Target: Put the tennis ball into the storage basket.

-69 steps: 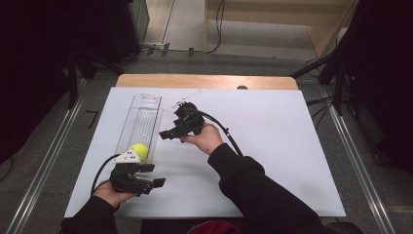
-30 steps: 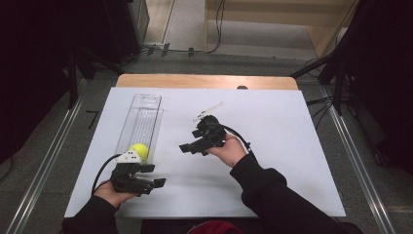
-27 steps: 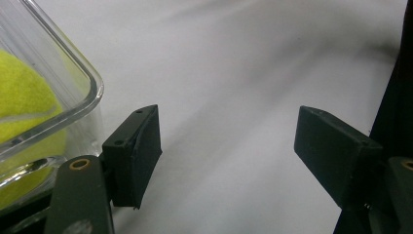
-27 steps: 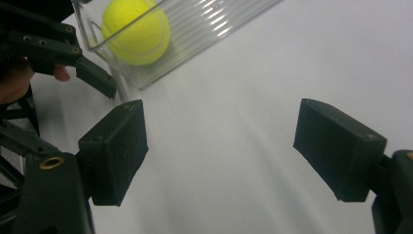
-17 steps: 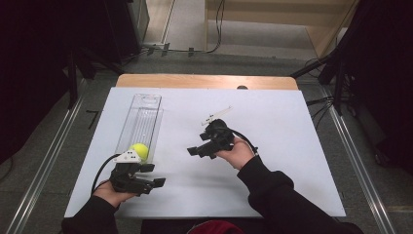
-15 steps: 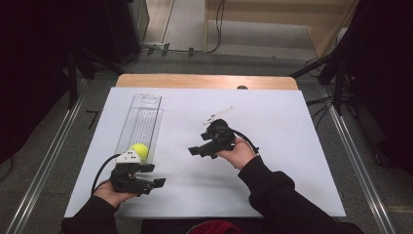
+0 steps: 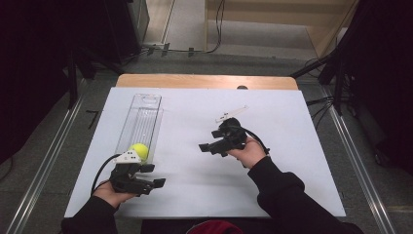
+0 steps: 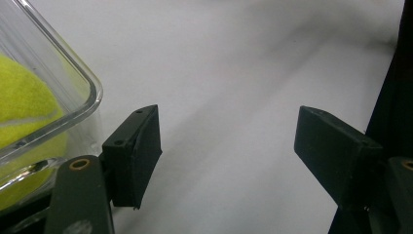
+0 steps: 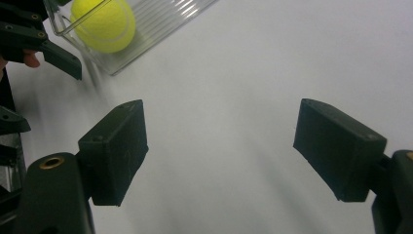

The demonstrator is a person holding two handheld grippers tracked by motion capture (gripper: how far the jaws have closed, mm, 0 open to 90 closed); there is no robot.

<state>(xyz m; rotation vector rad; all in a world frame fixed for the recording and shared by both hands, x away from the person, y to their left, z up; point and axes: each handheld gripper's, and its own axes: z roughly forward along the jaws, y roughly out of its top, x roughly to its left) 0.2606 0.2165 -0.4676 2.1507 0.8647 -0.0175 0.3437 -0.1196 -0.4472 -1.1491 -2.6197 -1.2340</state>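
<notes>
One ball (image 7: 140,151), one clear tube (image 7: 141,120), two grippers.

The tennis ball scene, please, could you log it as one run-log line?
tennis ball: in clear tray, near end | left gripper: open, beside tray | right gripper: open, empty

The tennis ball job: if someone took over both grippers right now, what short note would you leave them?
Left gripper: open, holding nothing, at the near end of the clear container, its fingers beside the container's corner.
Right gripper: open, holding nothing, above the middle of the white table, pointing toward the container.
Tennis ball: lies inside the container at its near end.
Done: the ball is in the container.
Left: probably only to draw both grippers clear; no other loose things are on the table.
</notes>
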